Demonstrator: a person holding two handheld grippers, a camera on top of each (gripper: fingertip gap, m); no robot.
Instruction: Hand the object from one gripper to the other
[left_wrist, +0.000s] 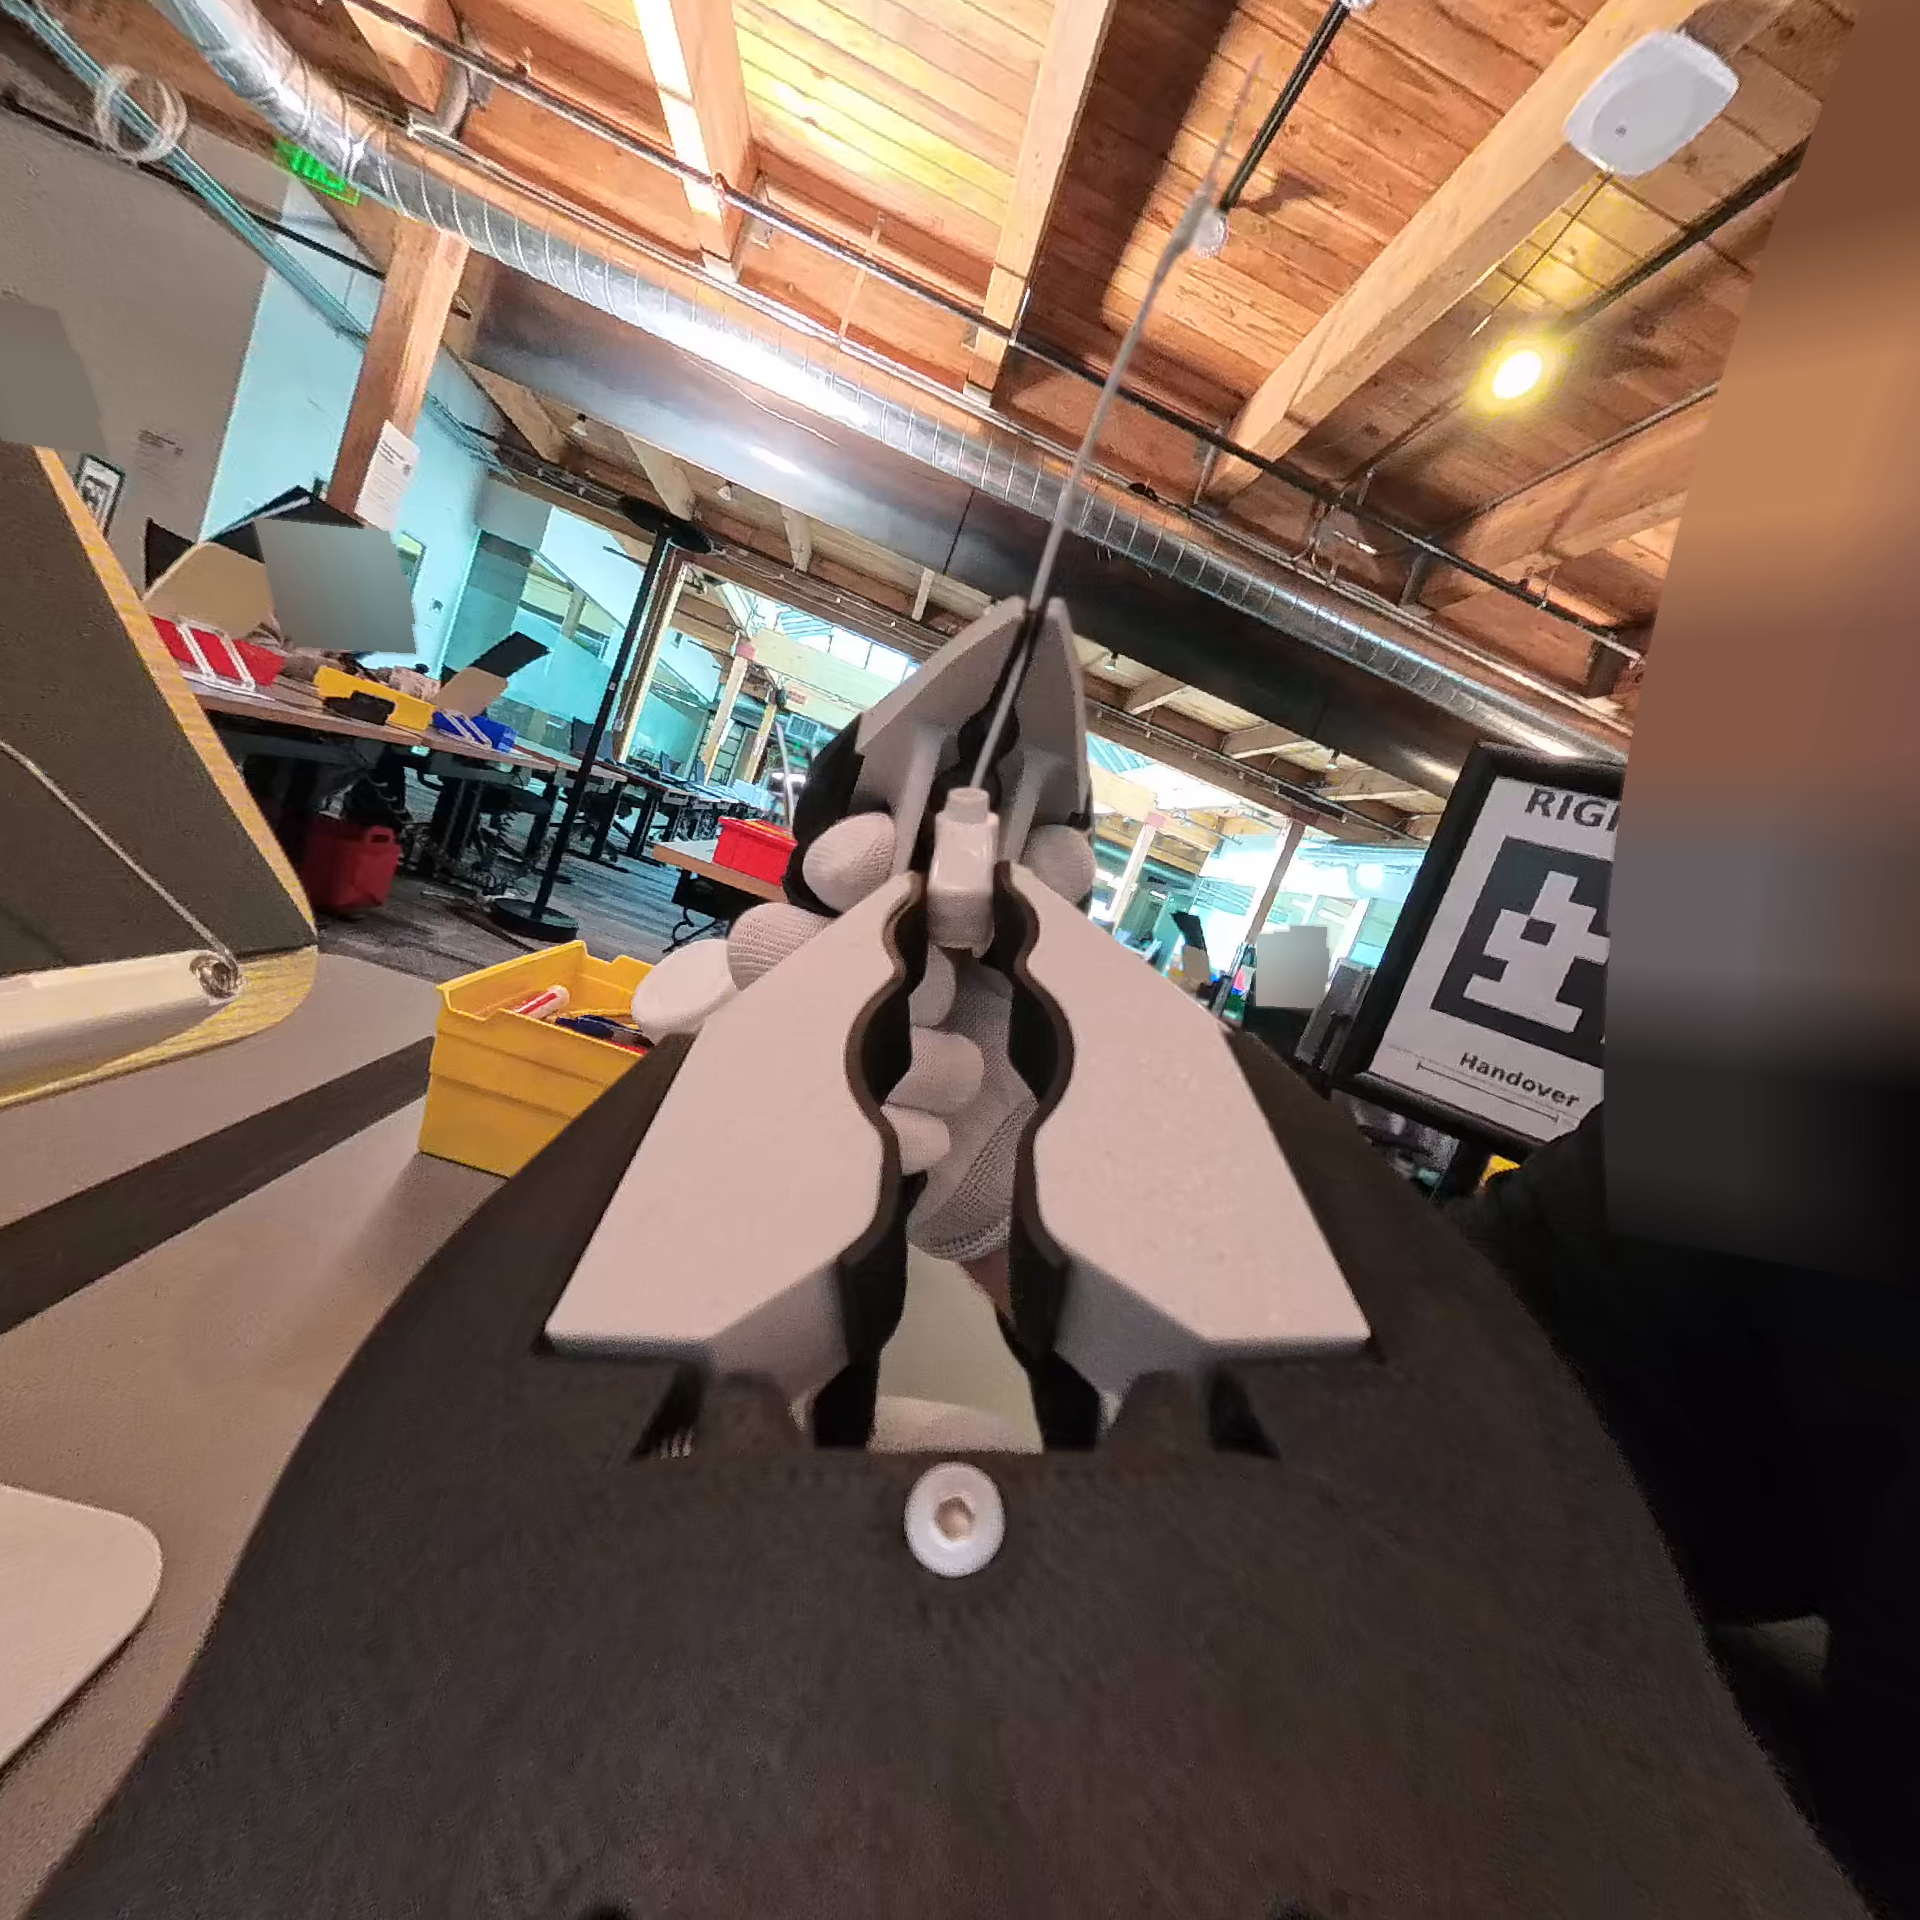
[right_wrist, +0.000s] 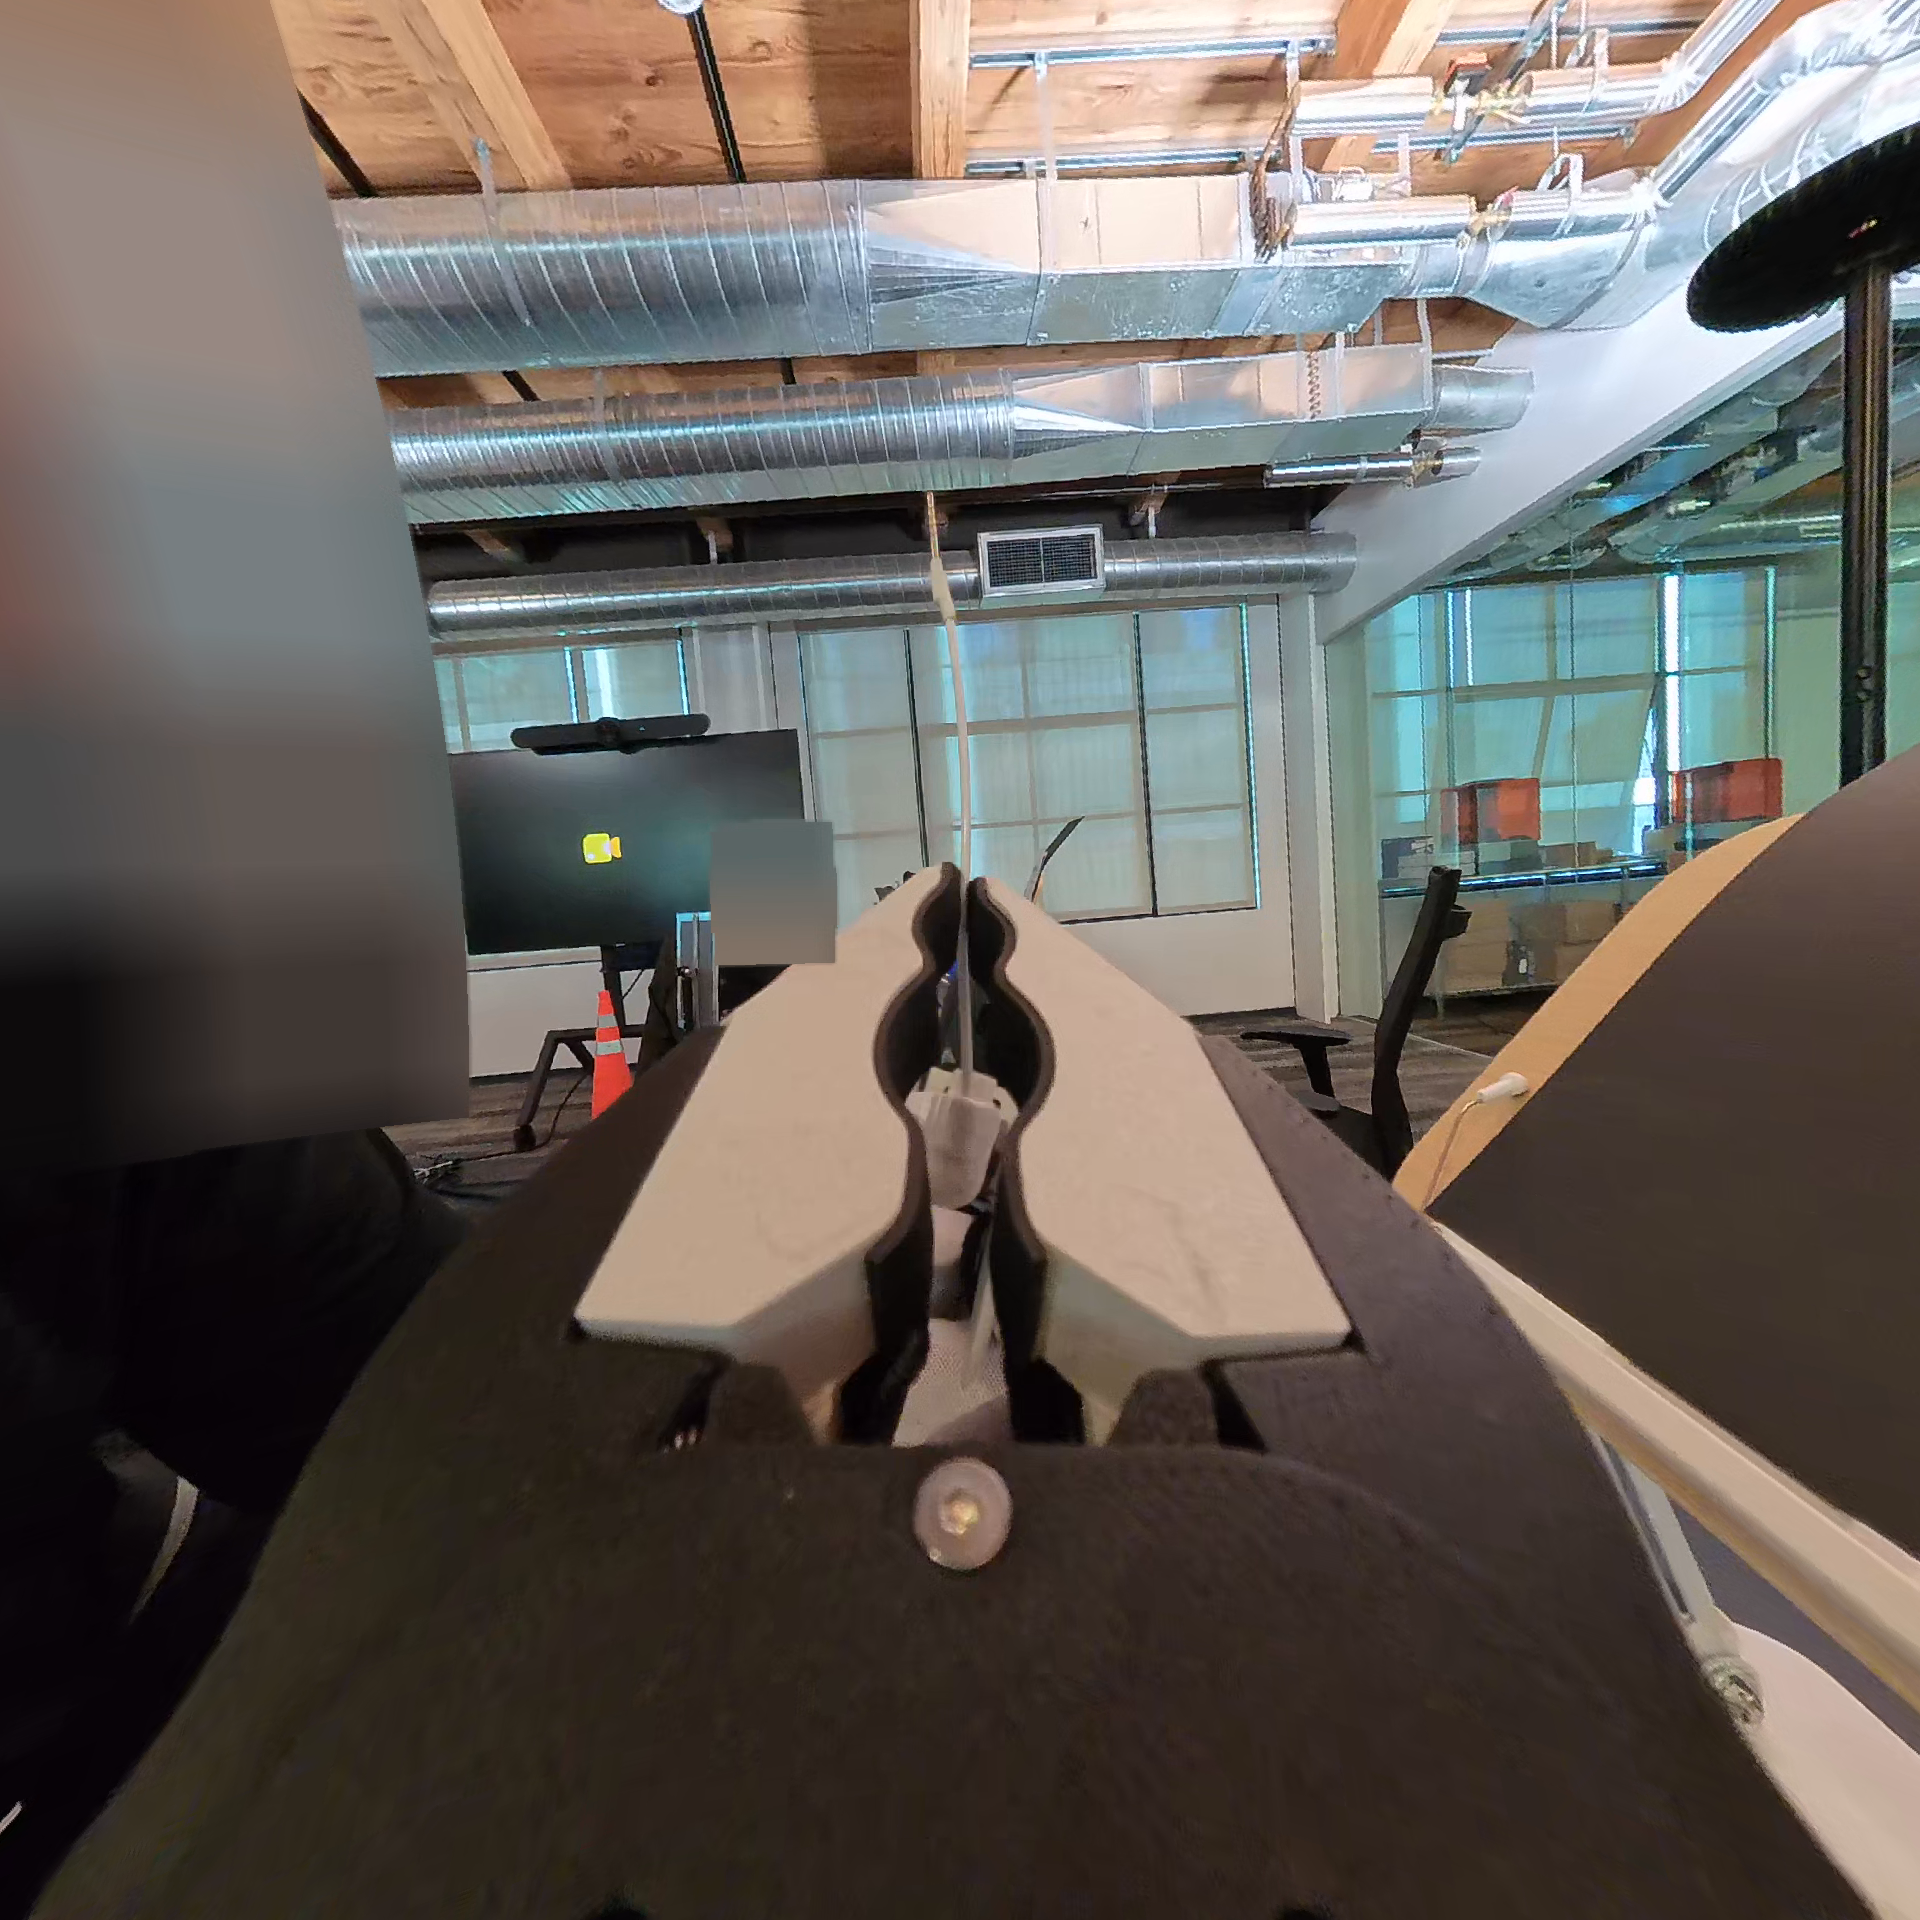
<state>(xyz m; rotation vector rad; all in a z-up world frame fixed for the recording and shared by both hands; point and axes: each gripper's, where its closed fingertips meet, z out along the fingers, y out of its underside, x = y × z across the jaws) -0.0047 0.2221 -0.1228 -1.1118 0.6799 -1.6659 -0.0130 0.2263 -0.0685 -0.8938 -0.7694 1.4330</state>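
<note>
A thin white cable (left_wrist: 1101, 416) with a small white plug block (left_wrist: 966, 852) at its lower end hangs in the air between both grippers. My left gripper (left_wrist: 964, 883) is shut on the plug block at its fingertips. My right gripper (left_wrist: 1034, 613) faces it from beyond, held by a gloved hand (left_wrist: 831, 862), with its tips closed on the cable just above the plug. In the right wrist view, the right gripper (right_wrist: 961, 888) is shut on the cable (right_wrist: 961, 727), which rises past its tips. The plug block (right_wrist: 961, 1127) shows through the gap between its fingers.
A yellow bin (left_wrist: 520, 1060) with pens stands on the grey table (left_wrist: 208, 1299) to the left. A black-framed marker sign (left_wrist: 1507, 935) stands on the right. A dark panel with a wooden edge (right_wrist: 1714, 1039), a monitor (right_wrist: 623, 842), an office chair (right_wrist: 1403, 1018) and an orange cone (right_wrist: 610, 1049) show in the right wrist view. Tip to tip, the grippers are about 5 cm apart.
</note>
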